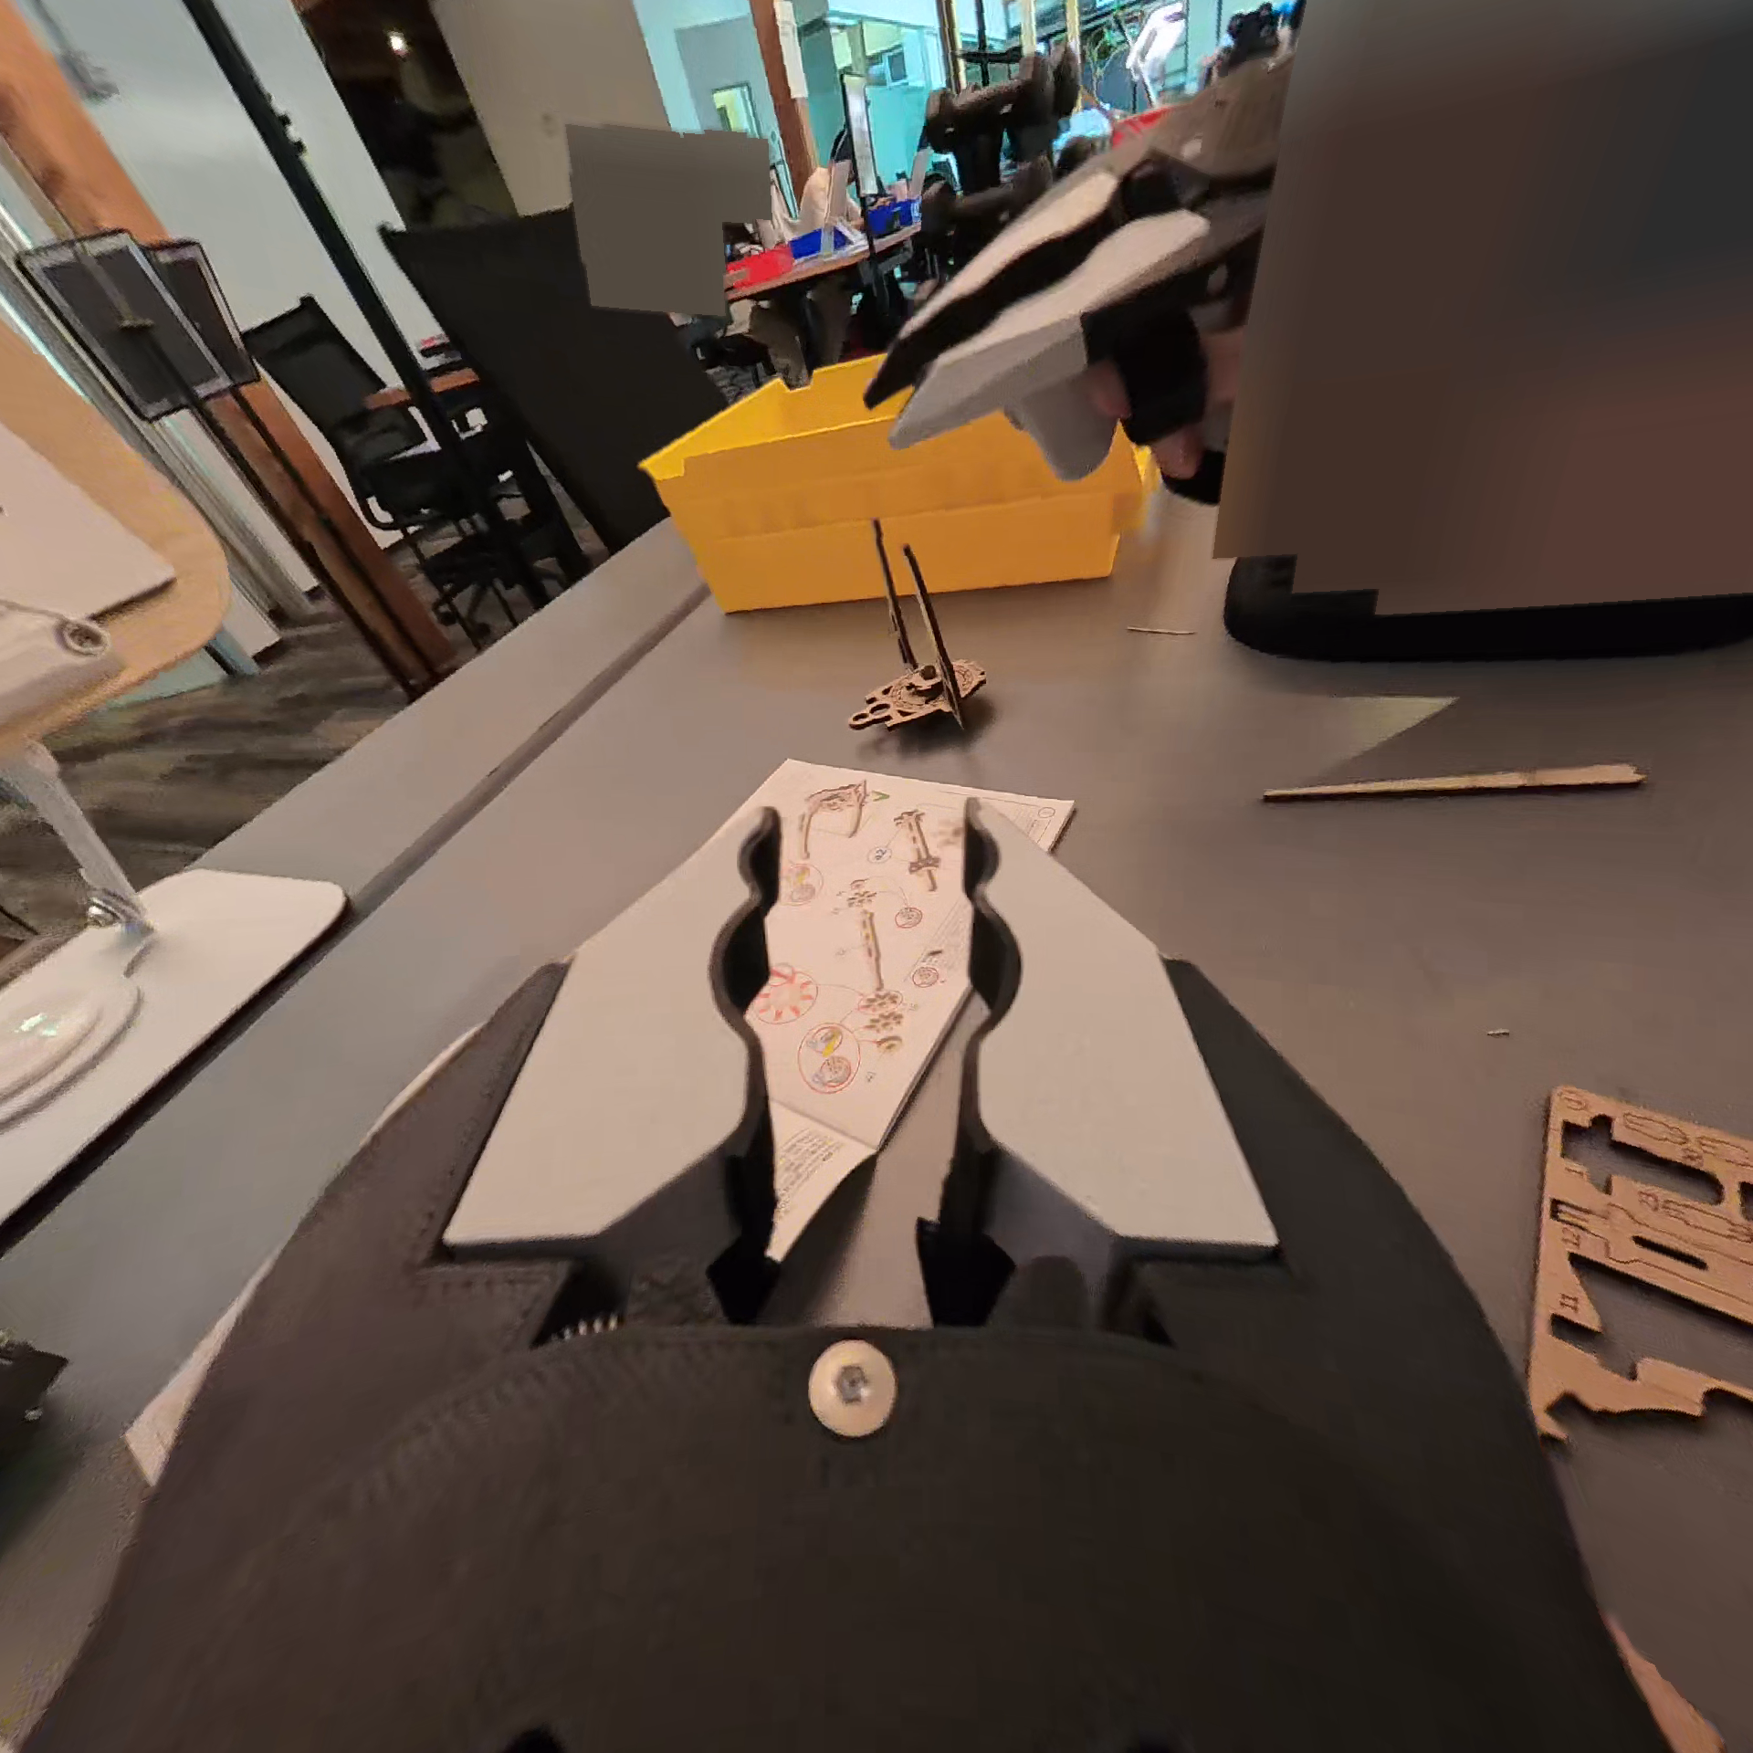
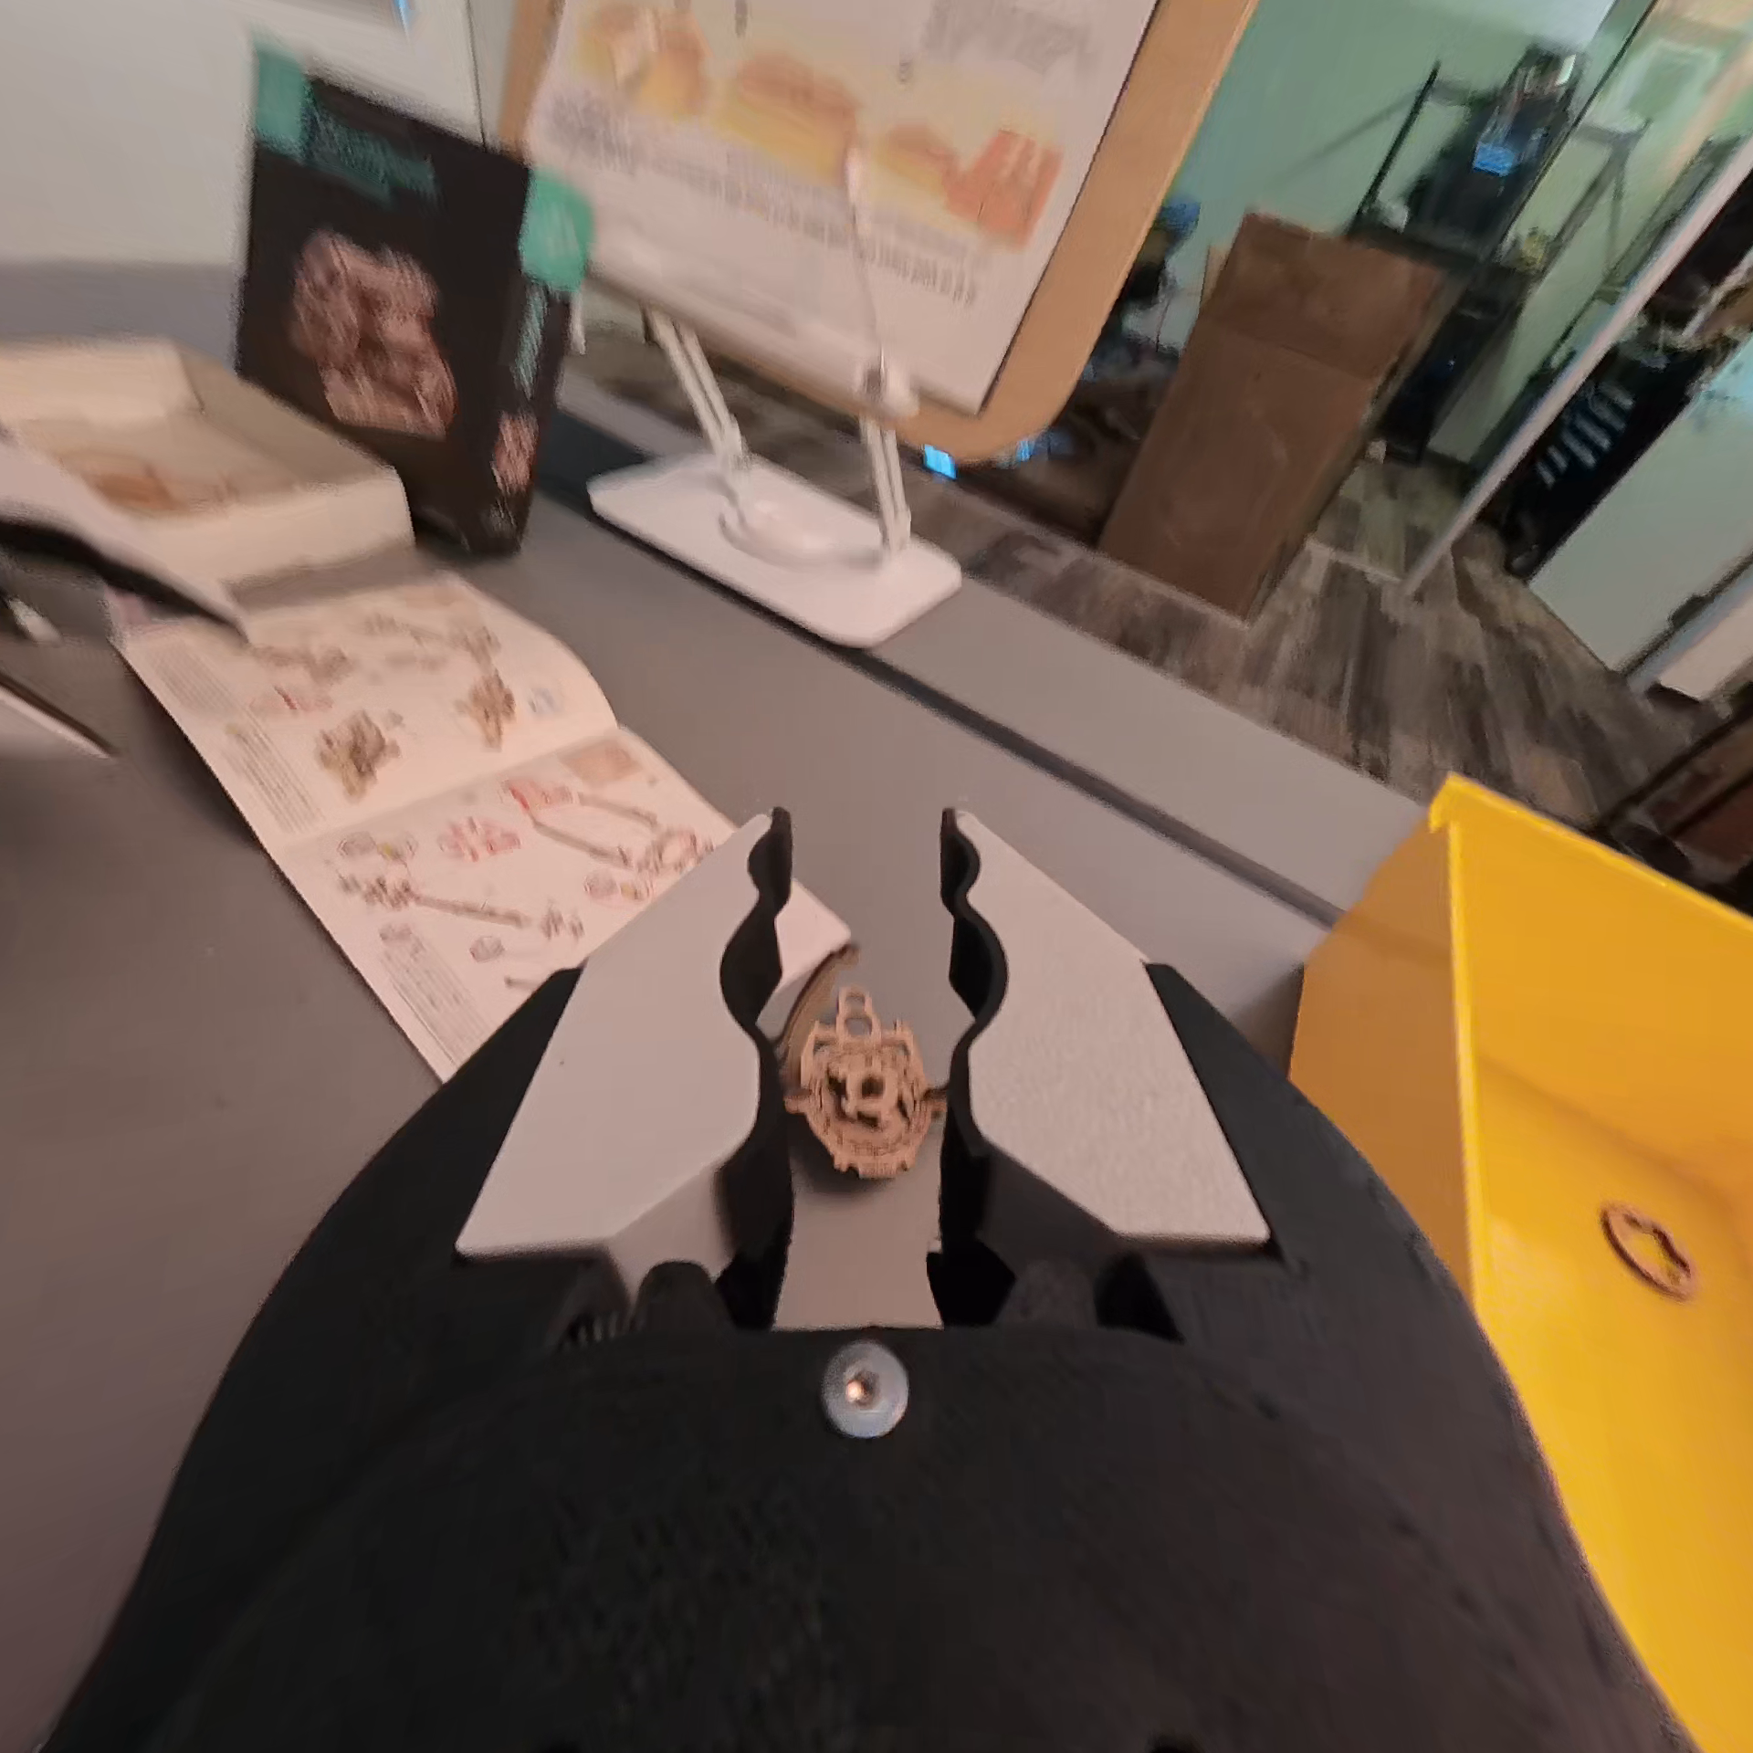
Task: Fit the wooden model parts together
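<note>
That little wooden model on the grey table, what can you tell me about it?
The wooden model is a small, partly built laser-cut assembly of thin tan plywood: a lacy, perforated base plate with scalloped edges and round holes, and two thin dark strips rising tilted from it. It stands alone on the grey table, between the instruction sheet and the yellow bin. Nothing grips it.

Left claw [image 1: 873,825] low and level, jaws parted; right claw [image 2: 865,830] raised, angled downward, likewise parted.

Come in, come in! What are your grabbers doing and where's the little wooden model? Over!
Left gripper open, empty, over the instruction sheet. Right gripper open, empty, above the wooden model. Model stands on the table, untouched. Nothing in the way.
</note>
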A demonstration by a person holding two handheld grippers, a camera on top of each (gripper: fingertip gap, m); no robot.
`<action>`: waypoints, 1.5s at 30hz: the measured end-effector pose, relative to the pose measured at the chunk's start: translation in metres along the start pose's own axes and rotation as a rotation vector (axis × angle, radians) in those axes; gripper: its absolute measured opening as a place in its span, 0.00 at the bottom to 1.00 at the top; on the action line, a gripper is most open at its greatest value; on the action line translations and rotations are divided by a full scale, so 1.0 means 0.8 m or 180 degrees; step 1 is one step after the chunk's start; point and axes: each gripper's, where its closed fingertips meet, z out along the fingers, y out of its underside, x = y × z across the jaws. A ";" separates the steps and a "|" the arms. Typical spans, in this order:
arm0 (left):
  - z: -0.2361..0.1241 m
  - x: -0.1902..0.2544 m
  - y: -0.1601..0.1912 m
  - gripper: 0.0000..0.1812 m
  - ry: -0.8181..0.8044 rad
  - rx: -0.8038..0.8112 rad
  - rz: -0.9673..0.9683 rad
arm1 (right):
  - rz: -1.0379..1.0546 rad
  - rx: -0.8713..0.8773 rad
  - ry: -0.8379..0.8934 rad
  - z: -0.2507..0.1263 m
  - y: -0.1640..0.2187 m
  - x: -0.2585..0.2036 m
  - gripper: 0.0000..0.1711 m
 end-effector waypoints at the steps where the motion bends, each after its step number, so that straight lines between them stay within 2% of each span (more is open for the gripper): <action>1: -0.002 -0.002 -0.004 0.23 -0.0008 0.0016 -0.0098 | -0.0036 -0.0118 0.0063 0.004 0.008 0.000 0.18; 5: -0.011 -0.016 -0.038 0.29 -0.0111 0.0222 -0.0525 | 0.0083 -0.0273 0.0093 0.012 0.022 -0.005 0.23; 7: -0.016 -0.014 -0.053 0.41 0.0025 0.0315 -0.0771 | 0.0288 -0.0338 0.0063 0.015 0.027 -0.008 0.29; 8: -0.019 -0.018 -0.055 0.41 0.0009 0.0317 -0.0920 | 0.0344 -0.0381 0.0074 0.016 0.031 -0.008 0.30; 12: -0.039 -0.034 -0.043 0.45 -0.0252 0.0180 -0.1279 | 0.0330 -0.0546 0.0149 0.024 0.047 -0.008 0.30; 16: -0.064 -0.031 -0.024 0.55 -0.0432 0.0098 -0.1140 | 0.0431 -0.0724 0.0061 0.032 0.066 -0.010 0.26; 19: -0.078 -0.036 -0.008 0.53 -0.0650 0.0021 -0.1215 | 0.0400 -0.0793 0.0054 0.030 0.070 -0.007 0.23; 23: -0.095 -0.044 -0.011 0.56 -0.0698 0.0172 -0.1269 | 0.0188 -0.0882 0.0107 0.023 0.071 0.003 0.18; 28: -0.105 -0.040 -0.014 0.53 -0.0496 0.0175 -0.1273 | 0.0077 -0.1002 0.0099 0.019 0.075 0.006 0.18; 30: -0.103 -0.028 -0.006 0.48 -0.0257 0.0103 -0.1314 | 0.0070 -0.1039 0.0082 0.017 0.076 0.006 0.18; 32: -0.099 0.004 0.005 0.42 0.0260 -0.0116 -0.1442 | 0.0045 -0.1010 0.0118 0.013 0.071 0.009 0.18; 34: -0.098 0.034 0.015 0.40 0.0692 -0.0378 -0.1460 | 0.0055 -0.0976 0.0099 0.008 0.063 0.008 0.18; 36: -0.098 0.055 0.018 0.35 0.0890 -0.0554 -0.1273 | 0.0073 -0.0855 0.0106 0.004 0.049 0.007 0.22; 40: -0.104 0.071 0.037 0.40 0.0783 -0.1032 -0.0541 | -0.0238 -0.0466 0.0301 -0.008 0.020 0.007 0.34; 42: -0.113 0.067 0.045 0.42 0.0554 -0.1199 -0.0351 | -0.0525 -0.0422 0.0406 -0.022 0.017 -0.004 0.39; 44: -0.130 0.078 0.048 0.42 0.0487 -0.1298 -0.0366 | -0.0662 -0.0364 0.0306 -0.046 0.017 -0.040 0.40; 45: -0.142 0.088 0.050 0.42 0.0489 -0.1315 -0.0366 | -0.0633 -0.0311 0.0043 -0.060 0.020 -0.075 0.40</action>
